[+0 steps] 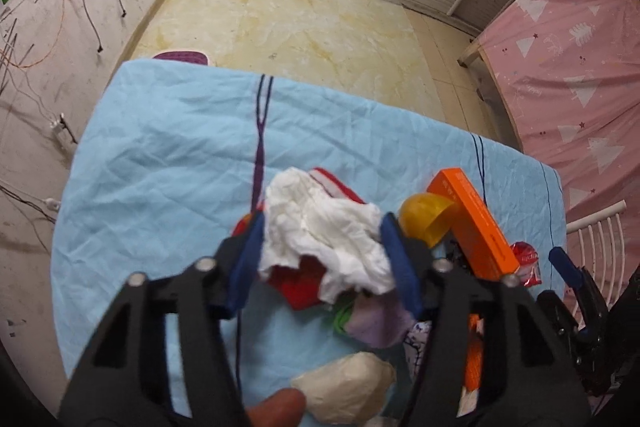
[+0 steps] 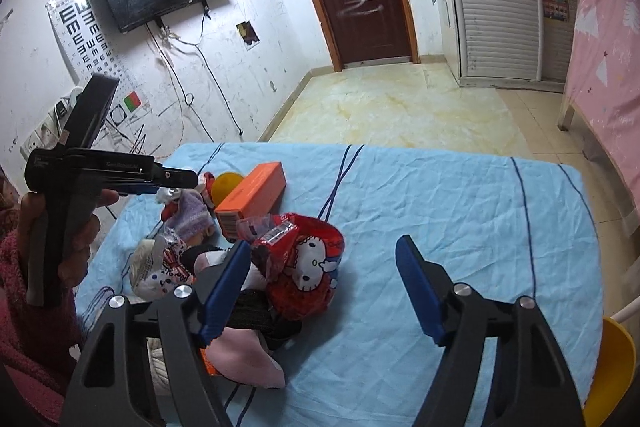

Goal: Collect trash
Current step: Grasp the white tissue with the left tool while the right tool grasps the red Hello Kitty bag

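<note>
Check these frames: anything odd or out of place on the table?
Yes. Everything sits in one jumbled heap on the blue cloth: crumpled white tissue between the left tongs, a long orange box lying askew on the pile, and a crushed red Hello Kitty wrapper beside the open right tongs.

Black gripper (image 2: 320, 291) frames, blue pads, silver screws – fuzzy dark-pink sleeve (image 2: 24, 307)

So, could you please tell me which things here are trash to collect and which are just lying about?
Trash:
- crumpled white tissue
- red cartoon snack wrapper

Lying about:
- long orange cardboard box
- lilac knitted sock
- yellow plastic cup
</note>
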A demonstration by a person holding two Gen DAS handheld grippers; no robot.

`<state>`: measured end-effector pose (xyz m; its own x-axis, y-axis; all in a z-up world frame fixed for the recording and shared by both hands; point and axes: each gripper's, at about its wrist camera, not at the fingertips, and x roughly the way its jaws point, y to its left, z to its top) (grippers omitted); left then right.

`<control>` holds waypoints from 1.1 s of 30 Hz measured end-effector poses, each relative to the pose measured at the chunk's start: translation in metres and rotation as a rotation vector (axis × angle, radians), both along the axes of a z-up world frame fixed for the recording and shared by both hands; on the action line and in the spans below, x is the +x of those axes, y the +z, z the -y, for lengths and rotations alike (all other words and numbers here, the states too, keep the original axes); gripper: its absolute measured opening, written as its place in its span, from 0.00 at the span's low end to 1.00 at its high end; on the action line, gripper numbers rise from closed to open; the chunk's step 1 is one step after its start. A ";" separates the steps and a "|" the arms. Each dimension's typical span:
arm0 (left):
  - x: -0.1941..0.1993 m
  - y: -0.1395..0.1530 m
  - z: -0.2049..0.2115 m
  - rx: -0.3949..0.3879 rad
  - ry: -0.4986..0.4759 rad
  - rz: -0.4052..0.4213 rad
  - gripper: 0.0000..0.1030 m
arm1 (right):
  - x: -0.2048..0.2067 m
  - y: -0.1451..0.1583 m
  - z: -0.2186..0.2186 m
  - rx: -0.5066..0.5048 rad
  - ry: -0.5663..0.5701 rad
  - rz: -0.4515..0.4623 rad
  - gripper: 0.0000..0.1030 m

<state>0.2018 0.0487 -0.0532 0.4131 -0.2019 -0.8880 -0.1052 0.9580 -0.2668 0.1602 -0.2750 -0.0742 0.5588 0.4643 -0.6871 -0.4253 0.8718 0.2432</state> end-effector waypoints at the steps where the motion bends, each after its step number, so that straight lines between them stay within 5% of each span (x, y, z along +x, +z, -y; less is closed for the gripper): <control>1: -0.001 0.001 0.000 -0.002 0.002 0.012 0.39 | 0.000 -0.001 -0.001 -0.004 0.003 -0.001 0.66; 7: -0.011 0.022 0.002 -0.024 -0.008 0.097 0.16 | -0.001 -0.006 -0.007 -0.030 0.017 0.009 0.66; 12: -0.021 0.038 0.009 -0.021 -0.032 0.159 0.14 | 0.001 -0.004 -0.013 -0.041 0.024 0.018 0.65; 17: -0.028 0.049 0.015 -0.028 -0.047 0.193 0.14 | 0.009 -0.009 -0.014 -0.032 0.021 -0.017 0.31; 21: -0.035 0.055 0.018 -0.030 -0.059 0.211 0.14 | 0.015 -0.017 -0.013 -0.002 0.045 -0.059 0.18; 24: -0.039 0.059 0.021 -0.036 -0.067 0.219 0.14 | 0.019 -0.019 -0.007 0.027 0.045 -0.076 0.10; 33: -0.053 0.077 0.032 -0.031 -0.091 0.264 0.14 | 0.005 0.002 0.016 0.095 -0.003 -0.004 0.08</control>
<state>0.1484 0.0163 0.0235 0.6085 -0.2742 -0.7447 0.0582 0.9513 -0.3028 0.1653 -0.2910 -0.0723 0.5575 0.5262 -0.6421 -0.4219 0.8457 0.3268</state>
